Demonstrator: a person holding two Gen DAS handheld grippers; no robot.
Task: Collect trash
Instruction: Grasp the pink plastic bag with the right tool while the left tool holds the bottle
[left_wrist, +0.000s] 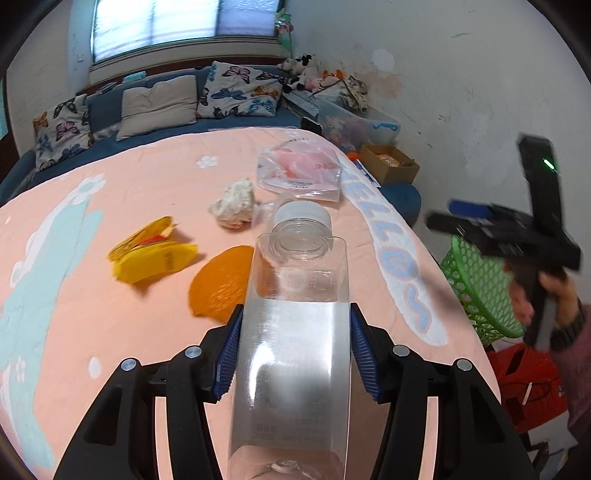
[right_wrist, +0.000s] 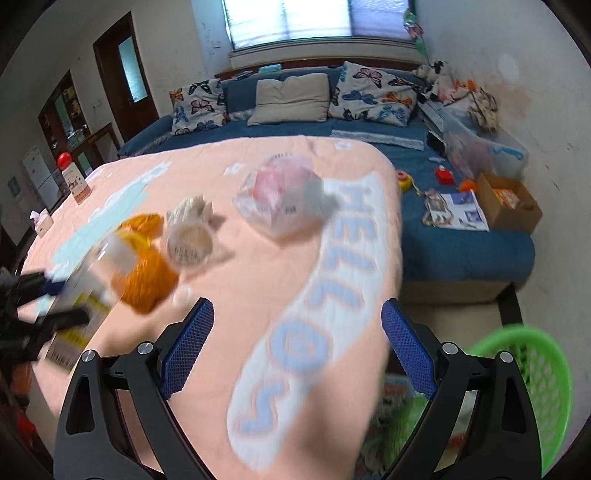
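The clear plastic bottle (left_wrist: 295, 317) with its white cap sat clamped in the left gripper (left_wrist: 295, 343), both blue ribbed pads (left_wrist: 364, 356) pressed flat against its sides, the cap end pointing away from the hand. It was lifted off the peach blanket (left_wrist: 110, 332), hanging over the part nearest the person.

On the blanket beyond it lay the rest of the litter: an orange peel (left_wrist: 218, 284) just past the left jaw, a yellow wrapper (left_wrist: 151, 251) to its left, a crumpled tissue (left_wrist: 232, 206) further toward the middle, and a clear plastic bag (left_wrist: 301, 170) with pink contents near the far right edge, beside the white "HELLO" lettering that ran along that edge.

The right gripper (right_wrist: 297, 347) hung over the blanket's near right corner with its jaws spread wide, nothing between the blue pads (right_wrist: 406, 347) and nothing touching them. Its view was blurred.

A green mesh basket (right_wrist: 539, 391) stood off the blanket's right edge, low and just beside that corner, with a red stool (left_wrist: 524, 384) beneath it. A hand (left_wrist: 557, 295) in a pinkish sleeve gripped the right gripper's handle above the basket.

Behind the blanket ran a blue sofa (right_wrist: 369, 136) with butterfly cushions (right_wrist: 373, 92).
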